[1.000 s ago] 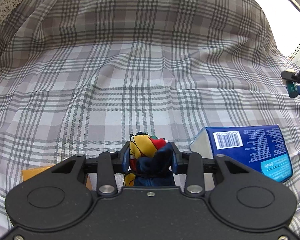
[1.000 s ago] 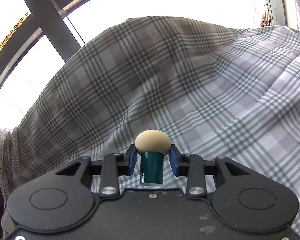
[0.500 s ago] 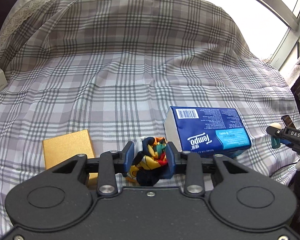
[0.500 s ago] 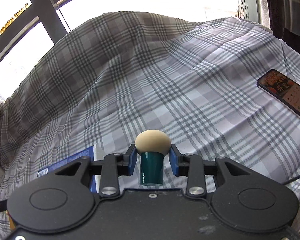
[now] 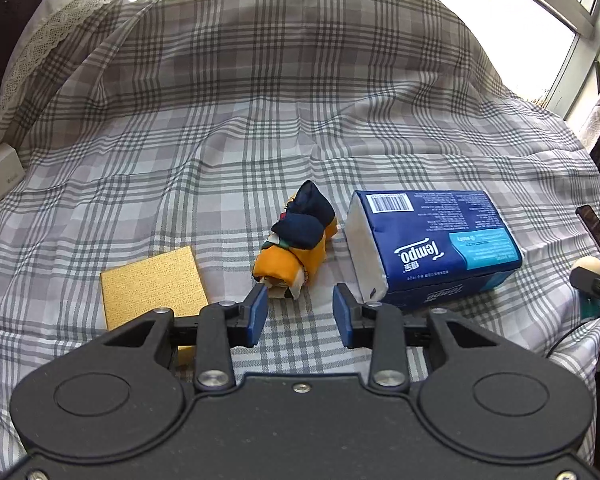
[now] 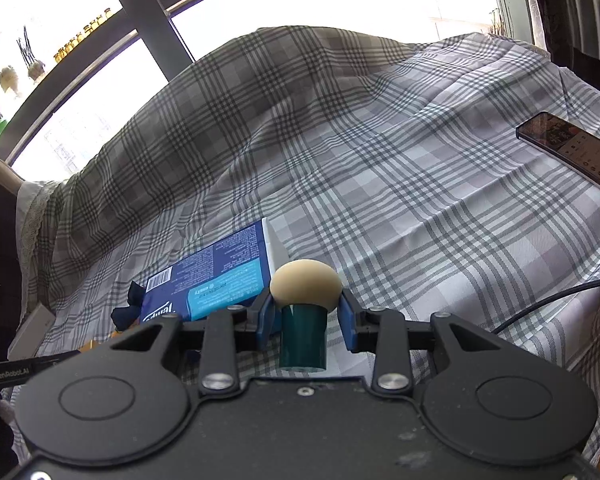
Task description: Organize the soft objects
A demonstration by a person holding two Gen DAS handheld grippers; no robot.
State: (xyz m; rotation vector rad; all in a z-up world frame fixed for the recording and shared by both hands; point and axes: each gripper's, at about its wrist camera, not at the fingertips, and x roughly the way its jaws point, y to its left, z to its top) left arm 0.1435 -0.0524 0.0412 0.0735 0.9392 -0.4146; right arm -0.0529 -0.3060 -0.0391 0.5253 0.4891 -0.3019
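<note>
Left gripper (image 5: 300, 310) released, nothing between its blue pads; right gripper (image 6: 305, 316) clenched on a mushroom-shaped toy (image 6: 305, 304).
Rolled orange-and-navy cloth bundle (image 5: 296, 240) lies on the plaid sheet (image 5: 260, 100), just beyond the left pads, between the yellow sponge (image 5: 152, 286) and the blue Tempo tissue pack (image 5: 432, 244). 1 phone (image 6: 568, 148) lies on the sheet, well apart.

The left tongs (image 5: 300, 314) point steeply downward, blue pads parted with nothing pressed between them; the jaws have just been opening a little. The right tongs (image 6: 305, 316) tilt down more gently, pads clamped on a teal stem with a rounded beige cap. In the left wrist view they sit at three o'clock, probably at similar height, though partly cut off.
</note>
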